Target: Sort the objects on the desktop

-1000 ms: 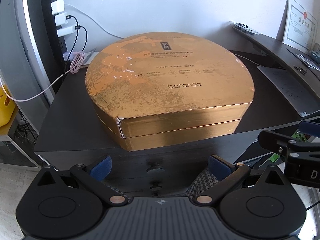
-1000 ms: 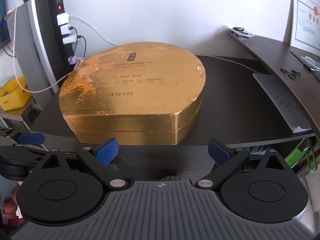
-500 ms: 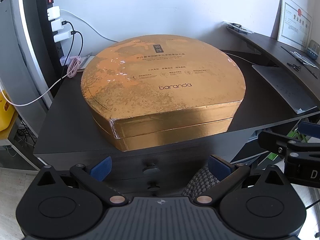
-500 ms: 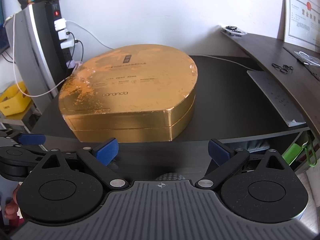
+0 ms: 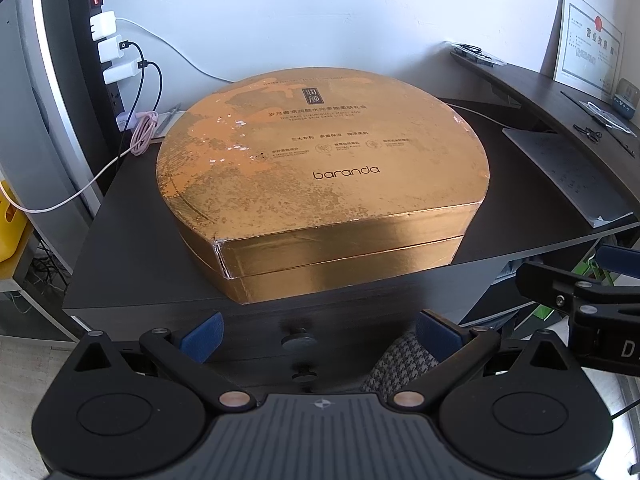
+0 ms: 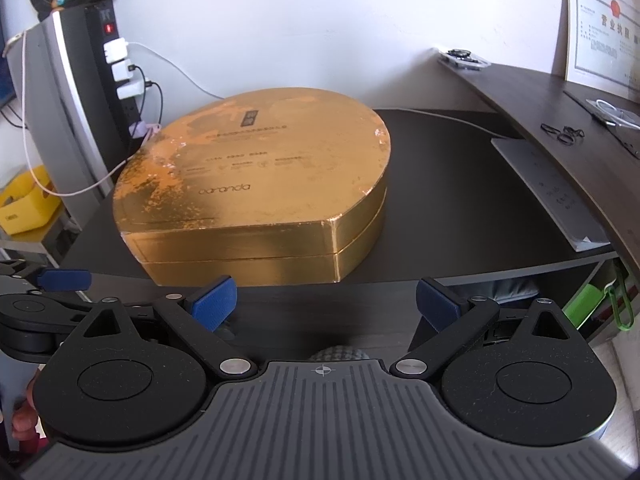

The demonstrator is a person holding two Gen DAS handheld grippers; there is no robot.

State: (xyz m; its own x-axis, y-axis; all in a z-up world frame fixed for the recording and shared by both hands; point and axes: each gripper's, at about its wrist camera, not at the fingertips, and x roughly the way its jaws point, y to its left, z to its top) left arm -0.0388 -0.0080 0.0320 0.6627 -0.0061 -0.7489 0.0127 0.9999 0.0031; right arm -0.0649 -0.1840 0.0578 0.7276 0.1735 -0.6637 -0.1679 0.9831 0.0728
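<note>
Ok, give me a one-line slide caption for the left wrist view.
Open left tongs face a closed gold baranda gift box on a dark cabinet; right tongs at the edge.

One gold baranda gift box (image 5: 320,184). Two drawer knobs (image 5: 299,341). Three white chargers (image 5: 112,49) on one black power strip (image 5: 105,60). One pink coiled cable (image 5: 143,134). One yellow bin (image 6: 24,200). One framed certificate (image 5: 588,56).

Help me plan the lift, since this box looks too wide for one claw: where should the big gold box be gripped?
Probably with both claws on the lid rim of the gold, rounded cardboard gift box, from its straight front face, above the seam. The left claw and right claw are open and already face that flat side; the curved sides offer less square purchase.
</note>
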